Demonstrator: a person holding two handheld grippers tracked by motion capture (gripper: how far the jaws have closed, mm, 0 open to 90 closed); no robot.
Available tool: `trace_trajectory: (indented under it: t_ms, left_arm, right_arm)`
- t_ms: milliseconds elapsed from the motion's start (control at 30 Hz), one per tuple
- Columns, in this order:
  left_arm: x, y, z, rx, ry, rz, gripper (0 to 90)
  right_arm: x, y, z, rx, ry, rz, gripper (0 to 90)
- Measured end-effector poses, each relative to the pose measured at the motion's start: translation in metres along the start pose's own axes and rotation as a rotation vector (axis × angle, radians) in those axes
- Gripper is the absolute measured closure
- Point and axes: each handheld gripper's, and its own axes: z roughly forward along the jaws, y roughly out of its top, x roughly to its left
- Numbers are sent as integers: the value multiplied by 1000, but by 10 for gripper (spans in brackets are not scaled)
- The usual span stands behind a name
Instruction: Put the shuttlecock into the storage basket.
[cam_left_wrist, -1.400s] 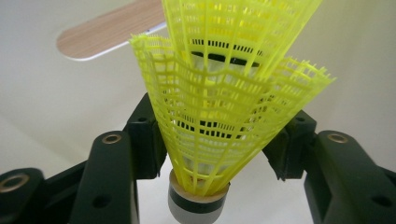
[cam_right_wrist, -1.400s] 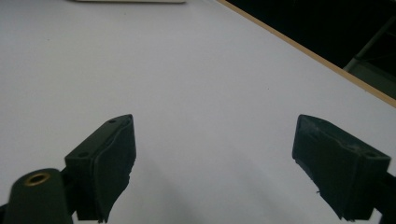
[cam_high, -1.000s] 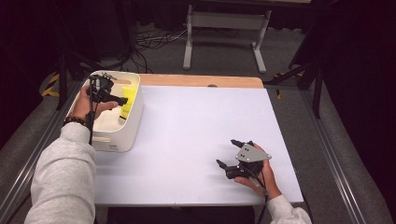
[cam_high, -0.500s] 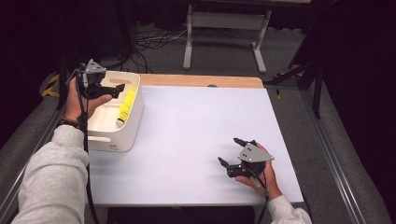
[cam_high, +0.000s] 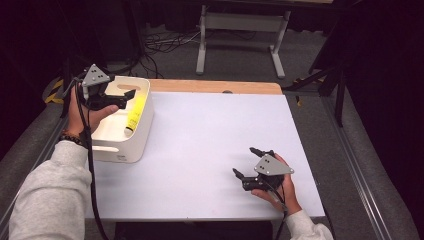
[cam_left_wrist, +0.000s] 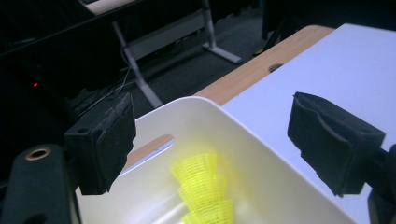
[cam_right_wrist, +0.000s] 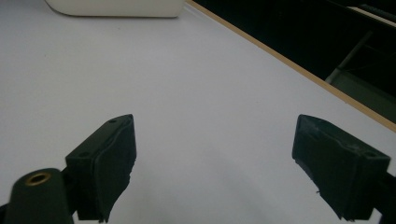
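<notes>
Above the white bin (cam_high: 127, 150) at the table's left edge, our left gripper (cam_high: 122, 99) hangs with jaws wide apart and empty; the stack of yellow shuttlecocks (cam_high: 135, 111) lies inside, leaning along the bin's right wall. Our right gripper (cam_high: 245, 165) rests on the white table (cam_high: 210, 130), jaws spread on nothing. To withdraw well, we judge, we lift clear of the rim without snagging the trailing cable (cam_high: 92, 170).
</notes>
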Motion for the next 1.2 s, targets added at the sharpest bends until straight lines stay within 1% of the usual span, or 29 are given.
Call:
trace_trajectory:
  t_ms: [33,67,233,300,433,467,500,533,633,667,767,833,933,1000,1133,1200]
  left_arm:
    - [-1,0,-1,-4,-3,6,165]
    - [-2,0,-3,-15,-14,7,165]
    - [-6,-1,-9,-50,-35,6,166]
    - [-9,-2,-12,-64,-54,7,167]
    - [-19,-1,-19,-90,-81,33,163]
    - [-21,-1,-21,-92,-91,51,159]
    - [-24,-2,-23,-103,-97,60,150]
    - [-26,-3,-25,-118,-105,62,151]
    - [-34,-3,-30,-143,-121,71,142]
    - [-36,-4,-31,-152,-128,69,142]
    - [-43,-4,-32,-161,-139,83,130]
    - [-46,-6,-32,-171,-147,80,115]
    - [-51,-9,-32,-174,-162,92,102]
    - [-52,-11,-32,-174,-175,89,94]
    - [-57,-12,-33,-191,-179,88,87]
    - [-60,-12,-34,-210,-167,92,66]
  right_arm:
    - [0,0,0,-1,-2,0,143]
    - [0,0,0,0,-2,1,143]
    - [-1,0,-1,0,-8,4,143]
    - [0,0,-1,0,-12,2,143]
    - [1,0,-2,0,-9,3,143]
    - [1,0,-2,0,-7,4,143]
    - [2,0,-2,1,-6,4,143]
    - [2,0,-2,1,-5,2,143]
    - [2,0,-2,0,-5,2,143]
    - [2,0,-2,0,-5,1,143]
    - [3,1,-2,-1,-2,1,141]
    - [3,1,-2,-2,-1,2,141]
    - [3,1,-2,-3,1,2,138]
    - [3,0,-2,-2,-2,3,123]
    - [4,1,-3,-9,6,1,119]
    - [4,1,-3,-5,5,-3,119]
